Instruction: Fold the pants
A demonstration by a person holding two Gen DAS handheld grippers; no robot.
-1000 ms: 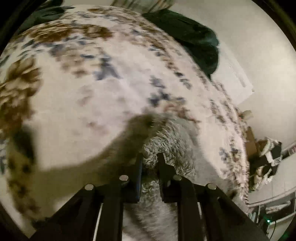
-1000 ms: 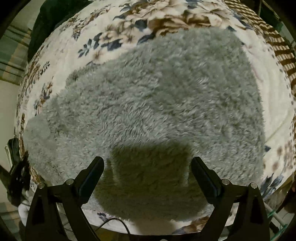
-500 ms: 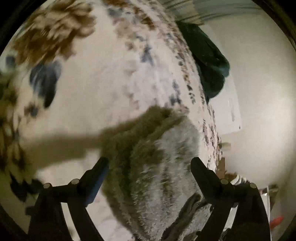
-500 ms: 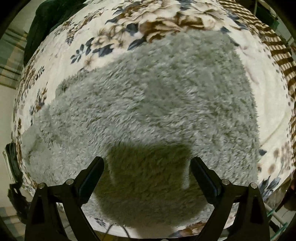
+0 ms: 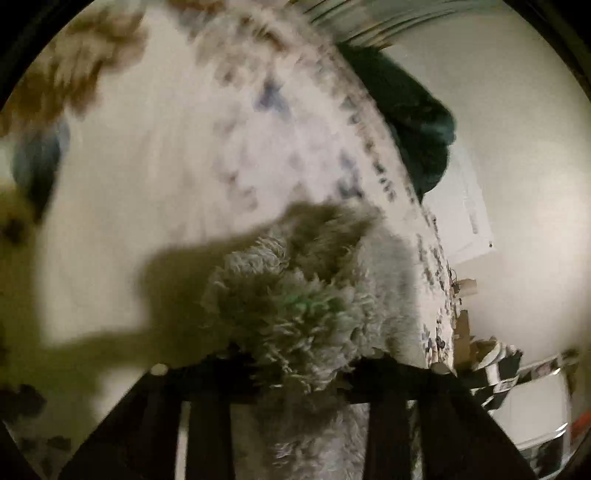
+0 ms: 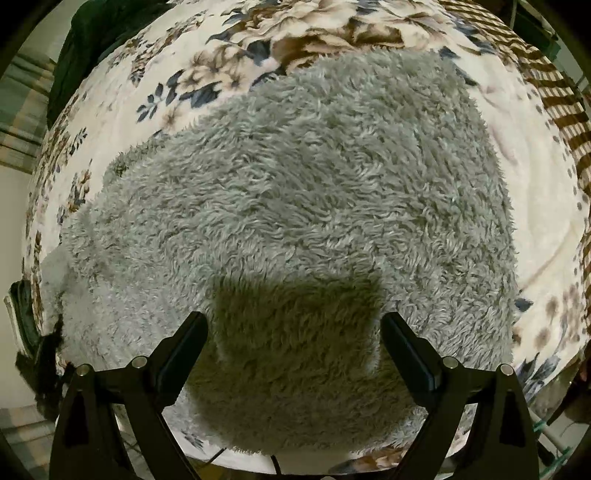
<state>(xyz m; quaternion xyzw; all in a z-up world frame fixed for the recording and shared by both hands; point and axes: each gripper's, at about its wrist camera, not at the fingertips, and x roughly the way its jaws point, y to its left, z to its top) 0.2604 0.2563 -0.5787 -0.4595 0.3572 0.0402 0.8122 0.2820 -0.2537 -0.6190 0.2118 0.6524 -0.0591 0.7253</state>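
Note:
The grey fluffy pants (image 6: 295,206) lie spread on a floral blanket (image 6: 258,44) and fill most of the right wrist view. My right gripper (image 6: 293,332) is open and hovers just above them, its fingers wide apart and empty. In the blurred left wrist view an end of the pants (image 5: 295,306) bunches up between the fingers of my left gripper (image 5: 295,369). The fabric hides the fingertips, so I cannot tell how far the jaws stand apart.
A dark green garment (image 5: 413,118) lies at the far edge of the bed by a pale wall (image 5: 517,147); it also shows in the right wrist view (image 6: 96,33). A brown checked cloth (image 6: 554,92) lies at the right. Clutter (image 5: 498,362) stands on the floor beyond the bed.
My left gripper was shut on the pants' end, then opened wide, and now has the fabric bunched between its fingers again. My right gripper stayed open and shifted slightly over the pants.

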